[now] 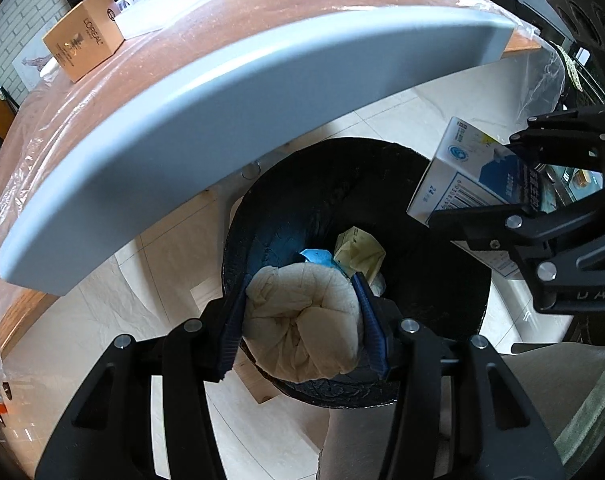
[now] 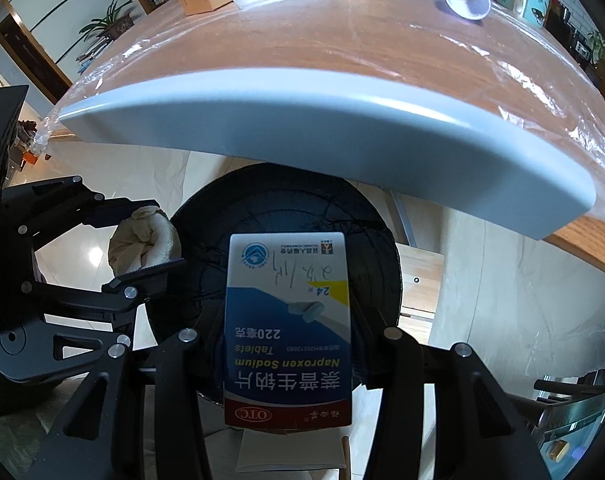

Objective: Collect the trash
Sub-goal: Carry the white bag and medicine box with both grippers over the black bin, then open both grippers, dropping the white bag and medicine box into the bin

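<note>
While your left gripper (image 1: 302, 320) pinches the tissue (image 1: 302, 320) and right gripper (image 2: 288, 344) clamps the box (image 2: 288, 320), releasing off-centre could miss the bin (image 1: 442, 280).

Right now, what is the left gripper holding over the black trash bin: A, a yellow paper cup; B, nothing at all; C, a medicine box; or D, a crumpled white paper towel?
D: the left gripper is clamped on a crumpled white paper towel above the black trash bin, while the medicine box sits in the right gripper.
</note>
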`<state>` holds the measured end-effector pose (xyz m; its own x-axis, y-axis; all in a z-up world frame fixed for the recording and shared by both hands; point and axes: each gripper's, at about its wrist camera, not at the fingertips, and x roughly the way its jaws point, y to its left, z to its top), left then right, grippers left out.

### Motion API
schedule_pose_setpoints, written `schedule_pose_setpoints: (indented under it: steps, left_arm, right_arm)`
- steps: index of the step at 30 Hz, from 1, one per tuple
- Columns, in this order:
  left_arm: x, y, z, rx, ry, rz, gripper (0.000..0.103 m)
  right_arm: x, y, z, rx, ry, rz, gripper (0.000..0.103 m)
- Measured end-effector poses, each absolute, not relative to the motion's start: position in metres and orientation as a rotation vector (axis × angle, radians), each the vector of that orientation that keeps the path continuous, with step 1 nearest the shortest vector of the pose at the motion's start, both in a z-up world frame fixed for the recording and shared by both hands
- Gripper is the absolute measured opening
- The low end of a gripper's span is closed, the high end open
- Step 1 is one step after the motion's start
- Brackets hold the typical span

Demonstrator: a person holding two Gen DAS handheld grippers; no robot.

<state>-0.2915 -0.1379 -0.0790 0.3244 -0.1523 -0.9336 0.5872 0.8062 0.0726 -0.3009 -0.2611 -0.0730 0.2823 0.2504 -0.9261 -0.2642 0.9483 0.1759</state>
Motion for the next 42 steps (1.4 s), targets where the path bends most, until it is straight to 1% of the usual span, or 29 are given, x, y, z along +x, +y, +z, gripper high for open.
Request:
schedule_pose_setpoints:
  steps: [11, 21, 22, 23, 24, 25, 28, 30, 34, 37, 38, 39, 40, 42]
  left_arm:
    - [-0.285, -0.14, -0.09, 0.45, 1.151, -0.514, 0.052]
    - [-0.283, -0.139, -0.084, 0.443, 1.152, -0.519, 0.052]
    - [-0.284, -0.138, -0.083, 0.439, 1.15, -0.519, 0.054]
    - [-0.283, -0.138, -0.083, 0.436, 1.148, -0.516, 0.062]
    - [-0.283, -0.137, -0.081, 0.431, 1.147, -0.516, 0.07]
    - [-0.282, -0.136, -0.079, 0.42, 1.146, -0.52, 0.072]
    - [-0.282, -0.133, -0.077, 0.409, 1.147, -0.52, 0.072]
    - [-0.282, -0.13, -0.073, 0.409, 1.144, -0.513, 0.072]
    - [-0.288, -0.121, -0.053, 0.386, 1.109, -0.513, 0.072]
    - [-0.297, -0.118, -0.022, 0.362, 1.043, -0.526, 0.076]
    - [-0.3, -0.116, -0.008, 0.348, 1.01, -0.537, 0.081]
    - [-0.303, -0.113, 0.011, 0.325, 0.964, -0.555, 0.087]
    - [-0.306, -0.111, 0.027, 0.306, 0.922, -0.568, 0.089]
    - [-0.309, -0.104, 0.064, 0.276, 0.811, -0.578, 0.099]
  right_arm:
    - [-0.296, -0.257, -0.08, -0.006, 1.252, 0.327, 0.046]
    - [-0.295, -0.255, -0.085, -0.01, 1.262, 0.329, 0.046]
    - [-0.295, -0.255, -0.085, -0.01, 1.26, 0.328, 0.047]
    - [-0.295, -0.255, -0.084, -0.007, 1.256, 0.322, 0.047]
    - [-0.295, -0.256, -0.084, -0.003, 1.254, 0.316, 0.053]
    - [-0.295, -0.258, -0.083, 0.008, 1.251, 0.312, 0.059]
    - [-0.297, -0.261, -0.078, 0.025, 1.245, 0.312, 0.064]
    - [-0.3, -0.262, -0.071, 0.016, 1.23, 0.309, 0.065]
    - [-0.311, -0.266, -0.046, -0.013, 1.18, 0.317, 0.066]
    - [-0.32, -0.27, -0.013, -0.024, 1.099, 0.33, 0.066]
    - [-0.321, -0.27, -0.001, -0.025, 1.07, 0.332, 0.067]
    - [-0.319, -0.274, 0.013, -0.025, 1.032, 0.332, 0.07]
    - [-0.319, -0.276, 0.03, -0.027, 0.981, 0.322, 0.075]
    - [-0.315, -0.283, 0.048, -0.031, 0.917, 0.298, 0.079]
